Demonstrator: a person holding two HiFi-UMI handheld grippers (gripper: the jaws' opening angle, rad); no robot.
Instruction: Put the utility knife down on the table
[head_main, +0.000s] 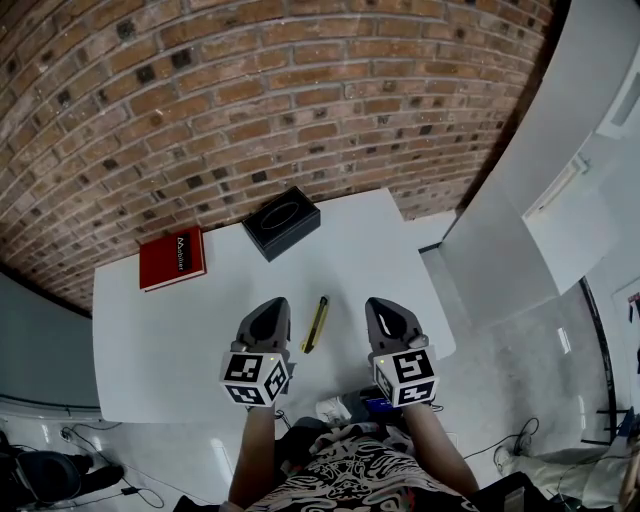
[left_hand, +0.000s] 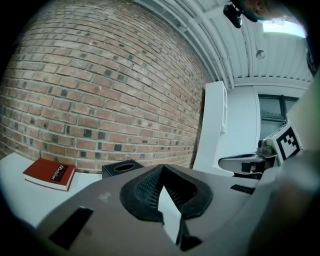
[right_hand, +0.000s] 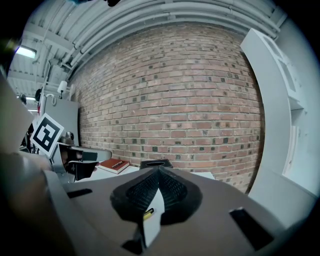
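Both closed, empty: your left tool (head_main: 272, 306) and right tool (head_main: 381, 305) flank the utility knife (head_main: 316, 324), flat on the desk (head_main: 170, 340), so placement looks done

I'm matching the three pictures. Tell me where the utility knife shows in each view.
Head view: the utility knife lies on the white table, centre, towards the near edge.
Left gripper view: not in it.
Right gripper view: only its yellow end shows, low between the fingers.
Shared landmark: the black box, in all three.
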